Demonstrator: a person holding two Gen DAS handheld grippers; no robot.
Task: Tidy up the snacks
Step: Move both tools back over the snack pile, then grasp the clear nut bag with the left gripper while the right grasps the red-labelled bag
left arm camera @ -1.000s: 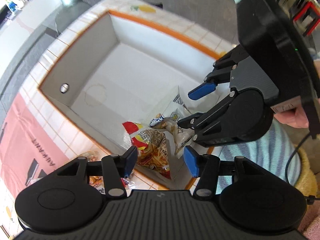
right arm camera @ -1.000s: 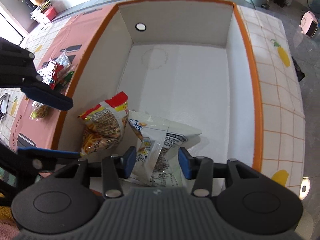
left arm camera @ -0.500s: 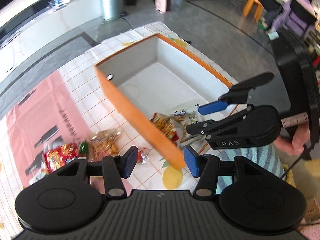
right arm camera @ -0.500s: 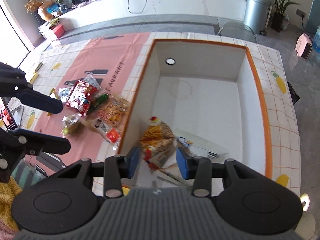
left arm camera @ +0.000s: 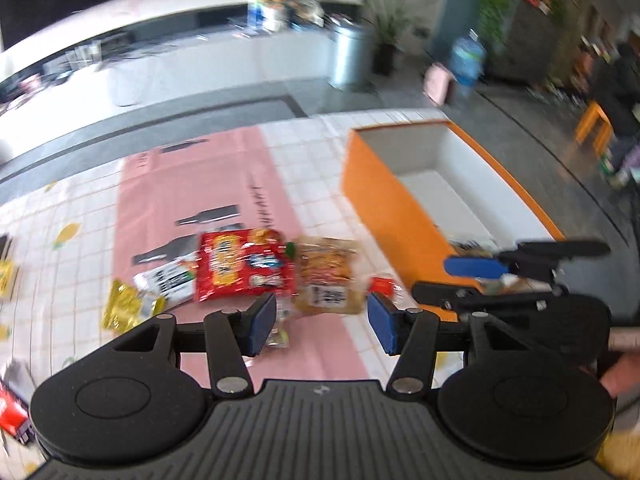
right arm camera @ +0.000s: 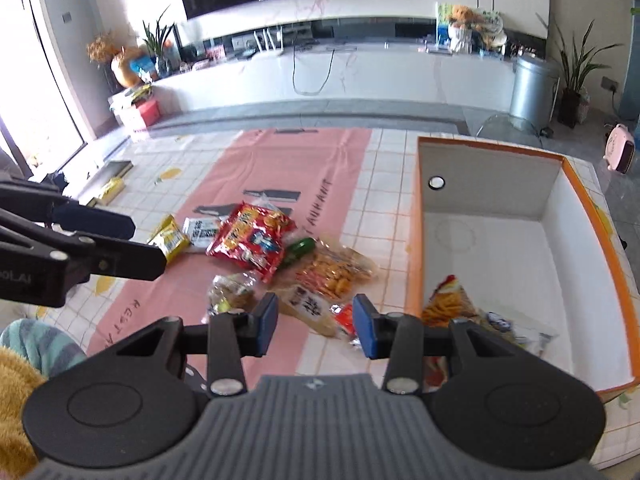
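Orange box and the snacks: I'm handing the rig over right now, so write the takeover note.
Left gripper: open, empty, above the snack pile.
Right gripper: open, empty, between the pile and the orange box.
Done: two bags lie in the box's near corner, an orange-red chip bag and a white bag.
Left: the pile on the pink mat beside the box: big red bag, clear cracker bag, green item, yellow packet, black-and-white packet and small pieces near the grippers.

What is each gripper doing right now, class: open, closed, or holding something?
Left gripper: open, holding nothing.
Right gripper: open, holding nothing.
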